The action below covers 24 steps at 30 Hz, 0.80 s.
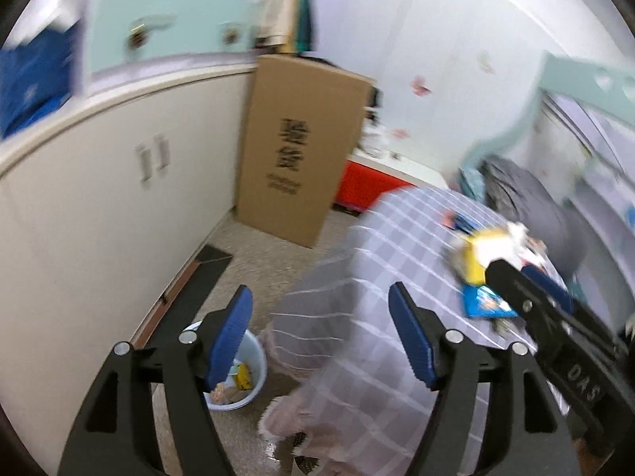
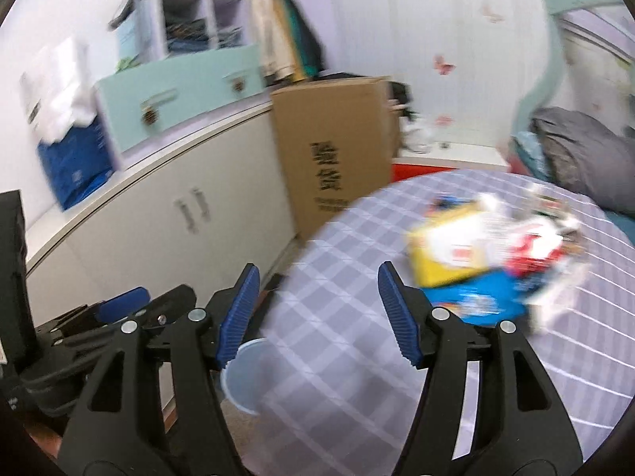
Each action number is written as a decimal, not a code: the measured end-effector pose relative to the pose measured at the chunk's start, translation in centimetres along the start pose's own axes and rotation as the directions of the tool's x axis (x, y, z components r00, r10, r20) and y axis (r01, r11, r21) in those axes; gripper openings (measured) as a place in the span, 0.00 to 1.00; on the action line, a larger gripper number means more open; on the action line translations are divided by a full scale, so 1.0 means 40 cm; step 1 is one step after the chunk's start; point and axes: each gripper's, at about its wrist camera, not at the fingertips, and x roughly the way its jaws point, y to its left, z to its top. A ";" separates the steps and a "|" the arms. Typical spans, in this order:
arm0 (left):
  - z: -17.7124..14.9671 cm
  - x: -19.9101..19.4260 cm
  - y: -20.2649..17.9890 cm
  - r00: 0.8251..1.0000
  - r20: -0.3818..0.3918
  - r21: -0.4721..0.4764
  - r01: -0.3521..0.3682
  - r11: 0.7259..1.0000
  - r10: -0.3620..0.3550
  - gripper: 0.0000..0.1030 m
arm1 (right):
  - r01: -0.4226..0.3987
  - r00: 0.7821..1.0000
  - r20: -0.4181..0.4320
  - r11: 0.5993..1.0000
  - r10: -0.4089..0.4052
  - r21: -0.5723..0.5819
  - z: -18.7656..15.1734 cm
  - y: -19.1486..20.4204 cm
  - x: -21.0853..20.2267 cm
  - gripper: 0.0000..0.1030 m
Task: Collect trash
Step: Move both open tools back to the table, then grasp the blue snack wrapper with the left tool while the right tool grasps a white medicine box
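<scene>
A white wall (image 2: 456,20) with pink butterfly stickers (image 2: 443,64) closes the far side of the room. Along the left runs a low cream cabinet (image 2: 166,214) with paired door handles; on its top stand a pale teal case (image 2: 178,95), a blue bag (image 2: 75,166) and a white cubby shelf (image 2: 206,8). A tall brown cardboard box (image 2: 337,150) with dark printed characters leans upright at the cabinet's end, on a speckled beige floor (image 1: 270,261). Behind it sits a red unit (image 1: 365,186) with a white top. A grey-and-white checked cloth (image 2: 337,317) covers the tabletop, and a grey bundle of fabric (image 2: 575,150) lies at the far right. The light is even and soft; both views are blurred.
</scene>
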 end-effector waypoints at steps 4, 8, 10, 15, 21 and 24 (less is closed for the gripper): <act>-0.021 0.018 -0.157 0.999 -0.016 0.115 0.048 0.992 -0.047 0.73 | 0.078 0.997 0.009 0.993 -0.079 0.093 -0.013 -0.164 -0.052 0.62; -0.053 0.047 -0.296 0.996 -0.039 0.224 0.084 0.971 -0.077 0.75 | 0.129 0.991 0.000 0.975 -0.132 0.181 -0.039 -0.294 -0.082 0.63; -0.072 0.066 -0.349 0.995 -0.049 0.264 0.097 0.960 -0.087 0.75 | 0.139 0.990 -0.008 0.964 -0.141 0.225 -0.051 -0.348 -0.092 0.63; -0.103 0.119 -0.465 0.997 -0.056 0.402 0.063 0.913 -0.045 0.75 | 0.145 0.989 -0.024 0.941 -0.145 0.306 -0.085 -0.449 -0.101 0.67; -0.118 0.176 -0.529 0.998 -0.062 0.491 0.017 0.871 0.015 0.75 | 0.113 0.994 -0.045 0.921 -0.104 0.372 -0.105 -0.506 -0.084 0.68; -0.104 0.204 -0.535 0.997 -0.079 0.485 0.023 0.874 0.018 0.64 | 0.080 0.996 -0.055 0.908 -0.064 0.412 -0.105 -0.520 -0.070 0.69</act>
